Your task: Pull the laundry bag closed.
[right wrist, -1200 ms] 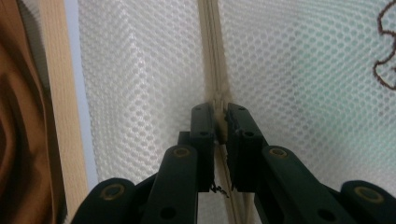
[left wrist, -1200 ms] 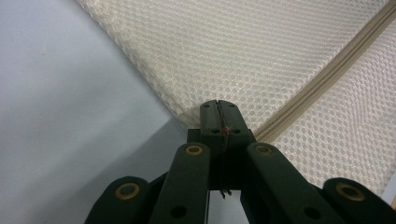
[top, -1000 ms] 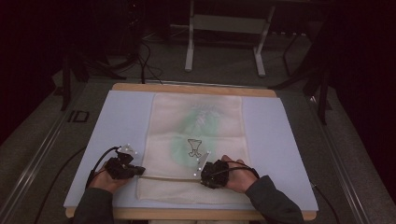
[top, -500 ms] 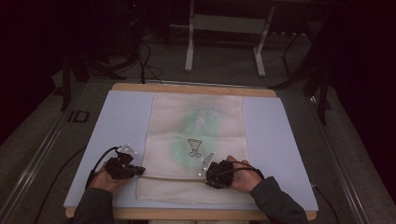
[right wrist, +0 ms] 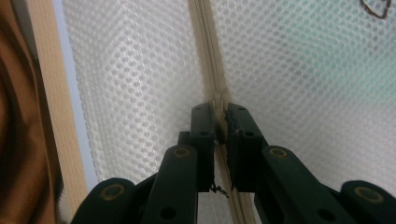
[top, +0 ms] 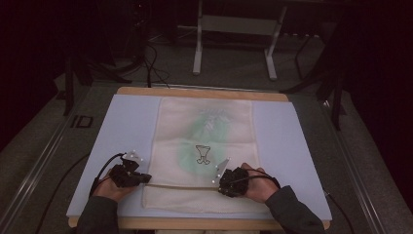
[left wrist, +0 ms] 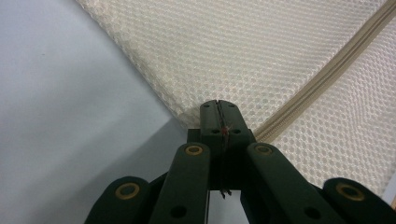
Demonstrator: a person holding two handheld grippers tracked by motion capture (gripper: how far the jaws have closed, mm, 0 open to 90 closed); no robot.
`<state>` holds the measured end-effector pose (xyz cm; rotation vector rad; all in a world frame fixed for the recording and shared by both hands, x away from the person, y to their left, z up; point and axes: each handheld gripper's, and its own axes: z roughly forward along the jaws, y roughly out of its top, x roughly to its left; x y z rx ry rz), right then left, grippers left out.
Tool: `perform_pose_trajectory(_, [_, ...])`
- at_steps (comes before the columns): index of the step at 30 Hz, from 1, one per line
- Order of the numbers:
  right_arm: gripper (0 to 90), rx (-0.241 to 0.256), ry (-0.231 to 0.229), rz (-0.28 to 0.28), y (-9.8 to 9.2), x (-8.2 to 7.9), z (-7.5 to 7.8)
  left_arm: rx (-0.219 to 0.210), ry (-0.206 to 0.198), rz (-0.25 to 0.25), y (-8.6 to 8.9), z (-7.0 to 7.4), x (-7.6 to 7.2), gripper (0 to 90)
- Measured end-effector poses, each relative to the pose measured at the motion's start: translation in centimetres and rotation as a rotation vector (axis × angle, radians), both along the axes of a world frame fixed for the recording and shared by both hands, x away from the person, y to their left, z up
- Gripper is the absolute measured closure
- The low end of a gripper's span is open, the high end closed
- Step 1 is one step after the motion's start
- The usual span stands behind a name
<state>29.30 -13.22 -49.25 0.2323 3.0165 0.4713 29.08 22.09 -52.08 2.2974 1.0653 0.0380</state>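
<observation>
Left gripper (left wrist: 219, 119): jaws clenched on the left end of the zipper (left wrist: 327, 74) at the edge of a cream mesh laundry bag (top: 204, 146). Right gripper (right wrist: 221, 122): jaws nearly closed on the zipper slider (right wrist: 218, 100), a thin gap between them. The bag lies flat on a pale blue table mat (top: 126, 122); the zipper's long axis runs across the near part of the bag, between the two grippers, so likely slider travel is along that line.

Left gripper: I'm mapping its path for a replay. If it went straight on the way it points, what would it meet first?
The left gripper, jaws shut at the mesh bag's edge, would run on over mesh beside the zipper; depth is unclear.
</observation>
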Motion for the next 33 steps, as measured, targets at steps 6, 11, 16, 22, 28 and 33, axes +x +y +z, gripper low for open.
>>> perform_pose_trajectory(6, [82.2,0.003,0.000,-0.010,-0.6,0.0,0.1,0.001,0.000,-0.001,0.0,0.0,0.0,90.0])
perform_pose_trajectory(11, [82.2,0.005,0.005,-0.021,-1.0,0.0,0.2,0.000,-0.001,-0.001,0.0,0.0,0.0,90.0])
perform_pose_trajectory(16, [82.2,0.001,0.004,-0.021,-1.3,0.1,0.2,0.000,0.001,0.001,0.0,0.0,0.0,90.0])
perform_pose_trajectory(22, [82.2,-0.005,0.007,-0.019,-1.5,0.2,0.2,0.001,0.000,0.001,0.0,0.0,0.0,90.0])
perform_pose_trajectory(28, [82.3,-0.005,0.012,-0.035,-2.2,0.2,0.2,-0.001,0.001,0.001,0.0,0.0,0.0,90.0])
perform_pose_trajectory(33, [82.2,-0.007,0.016,-0.042,-2.8,0.3,0.2,-0.001,0.001,0.001,0.0,0.0,0.0,90.0])
